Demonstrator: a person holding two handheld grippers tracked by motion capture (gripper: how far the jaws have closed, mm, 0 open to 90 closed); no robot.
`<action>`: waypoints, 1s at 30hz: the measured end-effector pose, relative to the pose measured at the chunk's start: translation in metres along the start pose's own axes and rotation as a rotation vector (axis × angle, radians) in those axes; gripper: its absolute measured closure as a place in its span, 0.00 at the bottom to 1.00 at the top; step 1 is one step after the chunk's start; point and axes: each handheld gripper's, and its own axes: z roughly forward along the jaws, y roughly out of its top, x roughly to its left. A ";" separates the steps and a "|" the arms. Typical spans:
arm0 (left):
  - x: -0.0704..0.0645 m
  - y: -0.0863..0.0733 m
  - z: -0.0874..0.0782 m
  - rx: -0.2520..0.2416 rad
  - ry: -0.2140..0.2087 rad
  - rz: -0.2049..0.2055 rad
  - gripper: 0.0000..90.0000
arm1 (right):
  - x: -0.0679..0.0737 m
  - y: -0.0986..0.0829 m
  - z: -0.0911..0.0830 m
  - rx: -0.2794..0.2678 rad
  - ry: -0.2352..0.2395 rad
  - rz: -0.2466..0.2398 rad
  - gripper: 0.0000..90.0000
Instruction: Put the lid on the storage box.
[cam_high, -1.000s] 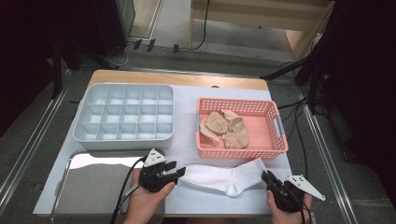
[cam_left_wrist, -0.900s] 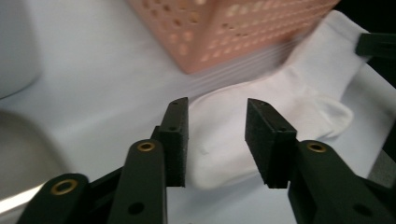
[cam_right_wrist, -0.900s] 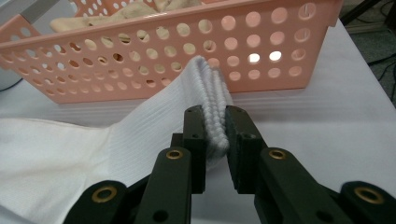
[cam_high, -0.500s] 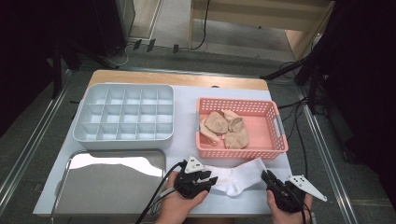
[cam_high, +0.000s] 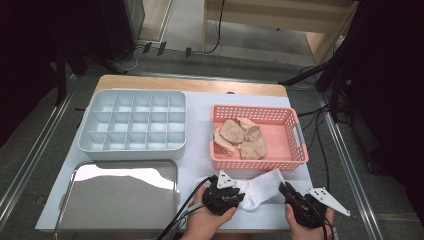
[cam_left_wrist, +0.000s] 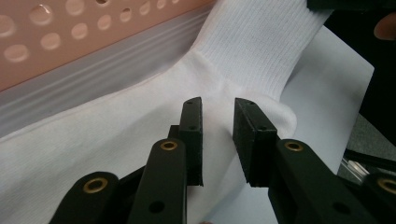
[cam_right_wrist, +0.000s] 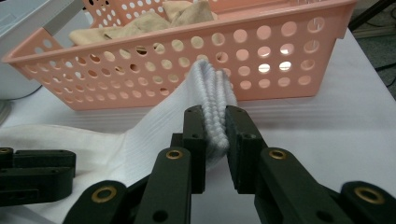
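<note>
1. A white ribbed cotton sock (cam_high: 260, 189) is seen lying flat on the white sheet (cam_high: 200, 150) that covers the desk, at about 6 o'clock of the high view, just in front of the near wall of a pink perforated plastic basket (cam_high: 295, 161).
2. The sock's ribbed cuff end is pinched by the right tongs (cam_right_wrist: 215, 122); in the right gripper view the jaws are drawn in tight against the bunched ribbing, which stands up between them.
3. The left tongs (cam_left_wrist: 217, 114) are held over the sock's heel region, with the jaws parted by a narrow gap. The sock lies under the gap and nothing is gripped; whether the tips touch the fabric cannot be told.
4. In the high view the left tongs (cam_high: 239, 195) are placed at the sock's 8 o'clock end and the right tongs (cam_high: 284, 187) at its 4 o'clock end, each carried by a hand at the desk's near edge.
5. Several beige crumpled socks (cam_high: 240, 137) are seen inside the basket, towards its 9 o'clock side.
6. A pale grey plastic tray with many square compartments (cam_high: 134, 125) is set at 10 o'clock, and a shiny rectangular metal tray (cam_high: 120, 200) at 8 o'clock, just beside the left hand (cam_high: 202, 224).
</note>
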 end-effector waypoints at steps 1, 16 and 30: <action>-0.001 0.000 0.002 0.002 0.002 0.001 0.84 | 0.000 0.000 0.000 -0.003 0.004 0.001 0.88; -0.004 -0.004 0.009 0.022 0.048 0.042 0.96 | 0.015 0.013 -0.012 -0.037 0.074 0.016 0.88; -0.003 -0.004 0.008 0.015 0.040 0.041 0.94 | 0.061 0.020 -0.013 -0.042 0.124 -0.068 0.88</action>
